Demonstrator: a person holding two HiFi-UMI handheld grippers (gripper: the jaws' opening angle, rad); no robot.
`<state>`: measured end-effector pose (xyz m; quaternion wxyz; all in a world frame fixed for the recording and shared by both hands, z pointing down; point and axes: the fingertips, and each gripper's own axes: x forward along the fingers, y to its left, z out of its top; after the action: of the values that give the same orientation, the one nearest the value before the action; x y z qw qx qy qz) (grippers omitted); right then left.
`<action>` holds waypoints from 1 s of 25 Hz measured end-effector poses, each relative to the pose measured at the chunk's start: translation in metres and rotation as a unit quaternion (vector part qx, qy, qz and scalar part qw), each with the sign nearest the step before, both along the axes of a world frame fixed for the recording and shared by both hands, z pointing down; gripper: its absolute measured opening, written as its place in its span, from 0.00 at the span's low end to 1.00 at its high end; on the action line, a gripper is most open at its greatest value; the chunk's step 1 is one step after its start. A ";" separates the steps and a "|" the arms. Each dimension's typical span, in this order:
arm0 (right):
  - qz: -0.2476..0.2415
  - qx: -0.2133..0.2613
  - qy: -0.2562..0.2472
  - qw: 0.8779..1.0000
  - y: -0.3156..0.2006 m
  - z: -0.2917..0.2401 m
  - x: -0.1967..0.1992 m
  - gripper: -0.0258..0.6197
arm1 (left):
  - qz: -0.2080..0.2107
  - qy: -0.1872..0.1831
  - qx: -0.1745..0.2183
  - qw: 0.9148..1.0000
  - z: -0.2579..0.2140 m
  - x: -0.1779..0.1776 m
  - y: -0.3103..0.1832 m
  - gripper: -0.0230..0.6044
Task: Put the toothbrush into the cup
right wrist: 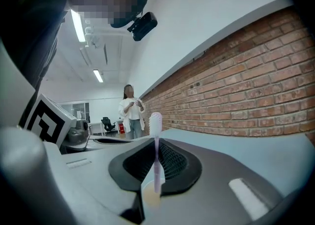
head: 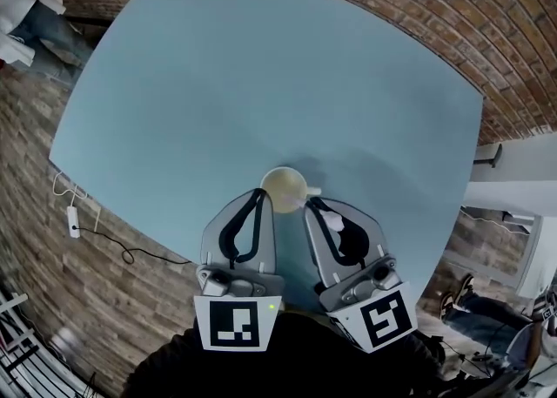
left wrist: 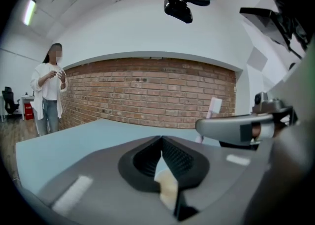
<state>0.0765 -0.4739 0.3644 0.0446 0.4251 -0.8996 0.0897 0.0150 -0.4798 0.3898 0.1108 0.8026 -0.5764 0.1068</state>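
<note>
A cream cup [head: 283, 189] stands on the blue table [head: 218, 83], just beyond both grippers. My right gripper [head: 310, 205] is shut on a toothbrush [right wrist: 156, 160] with a pale pink handle. The brush stands upright between the jaws, its white head [right wrist: 155, 121] above them. From the left gripper view, the brush head [left wrist: 215, 106] pokes up past the right gripper [left wrist: 231, 126]. My left gripper [head: 259, 195] sits at the cup's left rim, and its tips [left wrist: 161, 139] meet with nothing gripped. The cup [left wrist: 168, 190] shows through the gap below them.
The table's near edge [head: 157, 239] runs just in front of the grippers, above a wood floor with a power strip and cable [head: 75, 220]. A brick wall [right wrist: 236, 91] rises beyond the table. A person in white [left wrist: 47, 93] stands at the far side.
</note>
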 end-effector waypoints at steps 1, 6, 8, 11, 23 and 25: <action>-0.004 -0.004 -0.001 1.000 -0.003 0.005 -0.004 0.07 | -0.001 0.001 -0.007 1.000 0.006 -0.003 -0.002 0.05; -0.012 -0.030 0.000 0.999 -0.014 0.029 -0.017 0.07 | -0.002 0.007 -0.028 1.000 0.028 -0.011 -0.012 0.05; -0.014 -0.032 0.000 0.999 -0.018 0.034 -0.021 0.07 | -0.001 0.007 -0.037 0.999 0.035 -0.014 -0.016 0.05; -0.016 -0.036 0.003 0.999 -0.020 0.042 -0.027 0.08 | -0.005 0.010 -0.049 0.999 0.044 -0.021 -0.019 0.05; -0.038 -0.051 -0.005 0.998 -0.020 0.057 -0.036 0.29 | 0.006 0.007 -0.067 0.998 0.058 -0.022 -0.024 0.05; -0.039 -0.049 -0.006 0.998 -0.020 0.056 -0.036 0.31 | 0.006 0.005 -0.063 0.998 0.057 -0.022 -0.025 0.05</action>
<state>0.0408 -0.4939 0.4206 0.0631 0.3868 -0.9101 0.1345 -0.0068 -0.5043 0.4469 0.1634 0.7981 -0.5629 0.1397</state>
